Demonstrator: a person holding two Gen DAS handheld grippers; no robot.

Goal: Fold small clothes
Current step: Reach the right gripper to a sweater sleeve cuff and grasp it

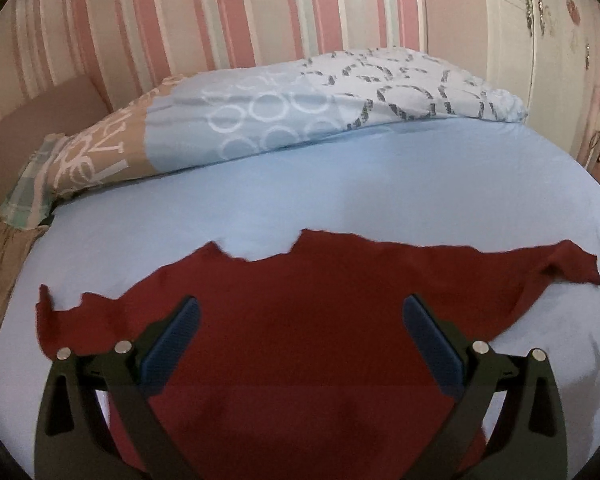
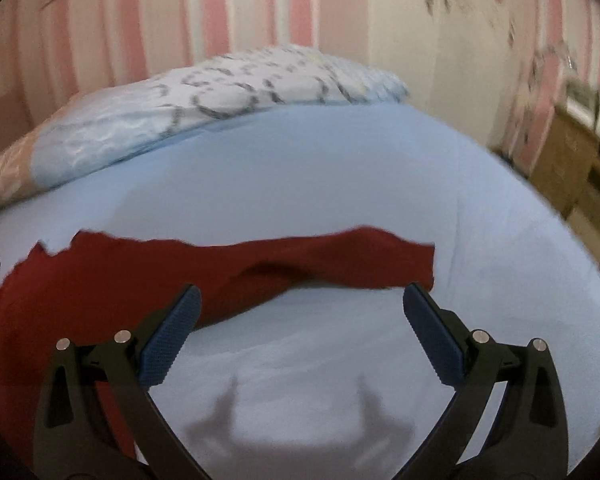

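A dark red garment (image 1: 300, 320) lies spread flat on the light blue bed sheet (image 1: 340, 184), sleeves stretched out to both sides. My left gripper (image 1: 300, 308) hovers open over its middle, nothing between the blue pads. In the right wrist view the same red garment (image 2: 100, 280) fills the left side, its right sleeve (image 2: 360, 256) reaching across ahead of the fingers. My right gripper (image 2: 302, 298) is open above bare sheet (image 2: 300, 184), just short of that sleeve, and casts a shadow (image 2: 300, 424) below.
A folded quilt with circle patterns (image 1: 300, 108) lies along the far side of the bed against the pink striped wall (image 1: 240, 12). A white wardrobe (image 1: 540, 40) stands at the right. Wooden furniture (image 2: 572, 168) sits beyond the bed's right edge.
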